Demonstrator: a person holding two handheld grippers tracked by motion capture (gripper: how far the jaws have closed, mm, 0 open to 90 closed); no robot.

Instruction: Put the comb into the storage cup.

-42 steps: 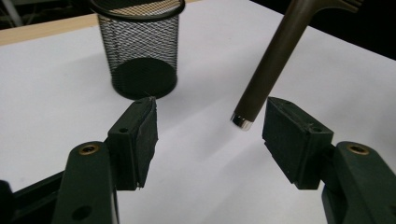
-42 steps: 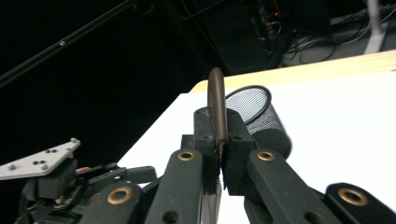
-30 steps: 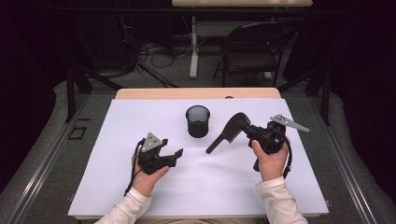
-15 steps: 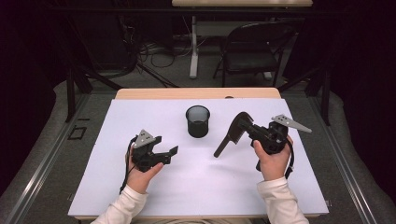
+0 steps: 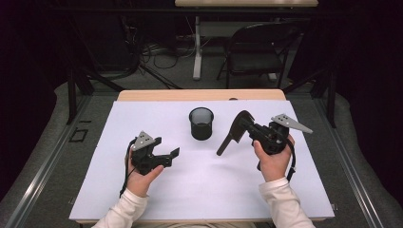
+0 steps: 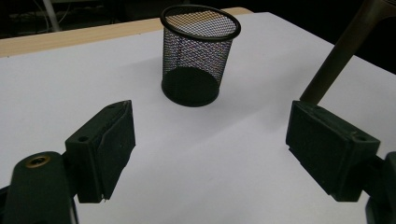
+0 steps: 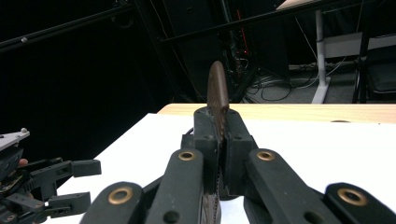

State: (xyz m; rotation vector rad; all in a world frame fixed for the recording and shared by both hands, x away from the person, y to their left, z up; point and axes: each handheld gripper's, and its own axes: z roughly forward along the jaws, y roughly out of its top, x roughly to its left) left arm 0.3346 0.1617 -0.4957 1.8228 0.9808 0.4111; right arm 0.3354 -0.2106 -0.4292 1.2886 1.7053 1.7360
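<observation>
Between right tool (image 7: 223,140) jaws, dark comb (image 5: 233,135)

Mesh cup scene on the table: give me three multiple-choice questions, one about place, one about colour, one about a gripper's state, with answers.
1. Where does the mesh cup stand?
A. between the two grippers, farther up the table
B. at the table's near edge
C. on the chair

2. What colour is the mesh cup?
A. white
B. black
C. red

3. How is the right gripper?
A. open and empty
B. lying on the table
C. shut on a dark wrench-like tool

Answers: 1 A, the high view shows it ahead of the left gripper and right gripper. 2 B, its mesh is black. 3 C, its jaws clamp the tool in the right gripper view.
</observation>
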